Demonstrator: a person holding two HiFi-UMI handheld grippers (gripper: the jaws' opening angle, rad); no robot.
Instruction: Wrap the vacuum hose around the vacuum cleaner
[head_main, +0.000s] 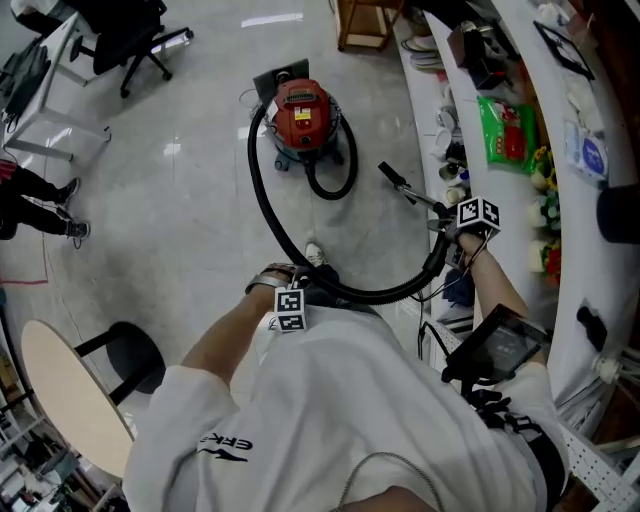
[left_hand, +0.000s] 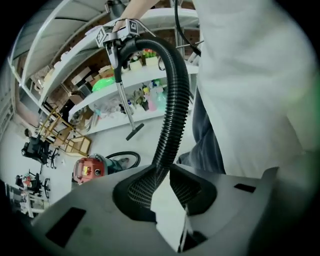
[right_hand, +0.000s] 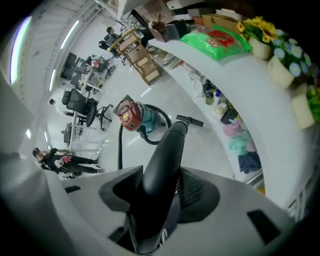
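Note:
The red vacuum cleaner (head_main: 303, 115) stands on the floor ahead of me, also seen small in the left gripper view (left_hand: 89, 169) and the right gripper view (right_hand: 131, 114). Its black ribbed hose (head_main: 262, 200) loops from the canister toward my legs and up to the right. My left gripper (head_main: 308, 287) is low at my left knee, and the hose (left_hand: 175, 110) runs between its pads, which press on it (left_hand: 161, 180). My right gripper (head_main: 455, 235) is shut on the smooth black hose handle (right_hand: 165, 155). From that handle the metal wand (head_main: 405, 187) points toward the vacuum cleaner.
Curved white shelves (head_main: 560, 250) packed with goods run along my right, close to the right gripper. A green bag (head_main: 508, 130) lies on them. A round table (head_main: 60, 390) and black stool (head_main: 130, 355) sit at my left. An office chair (head_main: 130, 45) and a standing person (head_main: 35, 205) are farther off.

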